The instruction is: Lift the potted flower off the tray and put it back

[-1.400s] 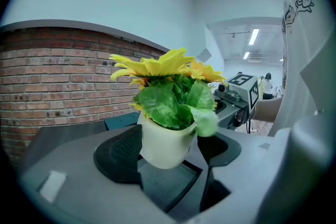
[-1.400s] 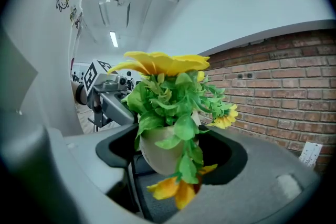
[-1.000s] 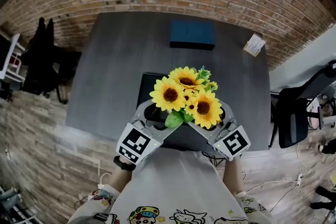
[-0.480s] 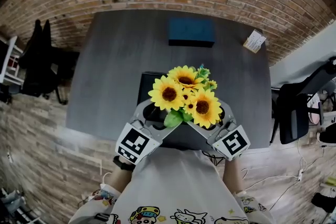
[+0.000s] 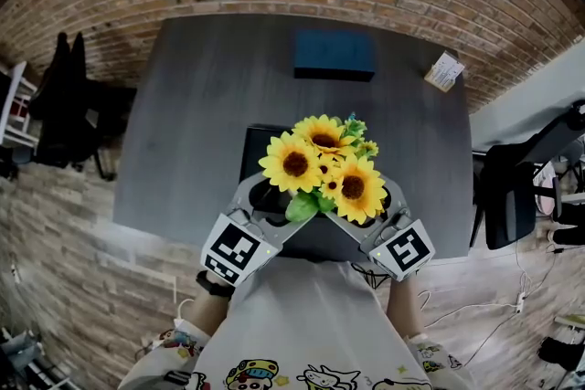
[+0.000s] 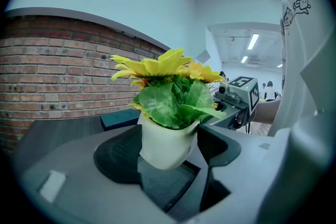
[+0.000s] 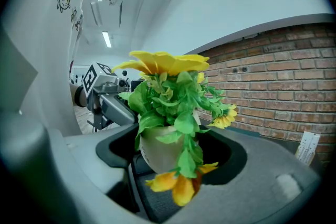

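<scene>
**You hold the potted flower (image 5: 324, 164) with both grippers, right over the tray (image 5: 254, 151).**

Your left gripper (image 5: 265, 201) has its jaws closed on the white pot (image 6: 165, 141), with one dark pad on each side of it. Your right gripper (image 5: 384, 201) grips the same pot from the other side. In the left gripper view the pot leans a bit. The yellow flowers and green leaves stick up over both grippers and hide the pot from above. The black tray lies near your edge of the grey table (image 5: 201, 105). I cannot tell if the pot's bottom touches the tray. A blue box (image 5: 335, 55) sits further back on the table.
</scene>
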Tool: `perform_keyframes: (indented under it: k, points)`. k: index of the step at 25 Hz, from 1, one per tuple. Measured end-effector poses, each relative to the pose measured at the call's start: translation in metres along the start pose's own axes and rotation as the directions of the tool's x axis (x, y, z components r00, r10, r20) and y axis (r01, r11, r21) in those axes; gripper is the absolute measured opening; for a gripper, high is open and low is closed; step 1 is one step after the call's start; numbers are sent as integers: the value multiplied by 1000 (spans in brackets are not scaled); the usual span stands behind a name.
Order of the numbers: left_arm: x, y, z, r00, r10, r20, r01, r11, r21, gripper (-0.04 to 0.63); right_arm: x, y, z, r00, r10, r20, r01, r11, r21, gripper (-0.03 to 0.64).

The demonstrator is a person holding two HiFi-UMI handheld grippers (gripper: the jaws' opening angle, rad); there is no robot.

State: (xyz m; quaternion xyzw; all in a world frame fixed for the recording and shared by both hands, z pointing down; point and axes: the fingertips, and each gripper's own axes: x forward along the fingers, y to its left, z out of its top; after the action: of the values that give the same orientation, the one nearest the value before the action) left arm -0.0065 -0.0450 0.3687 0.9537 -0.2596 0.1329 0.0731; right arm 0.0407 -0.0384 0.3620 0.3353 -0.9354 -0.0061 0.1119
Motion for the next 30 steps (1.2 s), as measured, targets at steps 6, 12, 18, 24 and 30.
perform_keyframes:
  k: [6,12,18,24,30]
  points:
    - [1,1,-3,1000,-1,0,1,1000,-2,347,1,-1,-3,1000,0,-6,0,1000,3,350]
    - [1,3,-5,1000,-9,-4,9,1000,1,347,3,0,-5,1000,-6,-9,6,1000,9,350]
    - [-1,8,-5,1000,-21,-19,21,1000,-18,347,8,0,-4,999,-9,-35,10,1000,27,350]
    - [6,14,-13,999,-33,-41,32,999,-22,345,15,-4,-14,999,-12,-51,14,999,34,350]
    - [13,29,-29,995,-54,-87,49,997,-60,345,30,-9,-29,995,-3,-100,8,998,58,350]
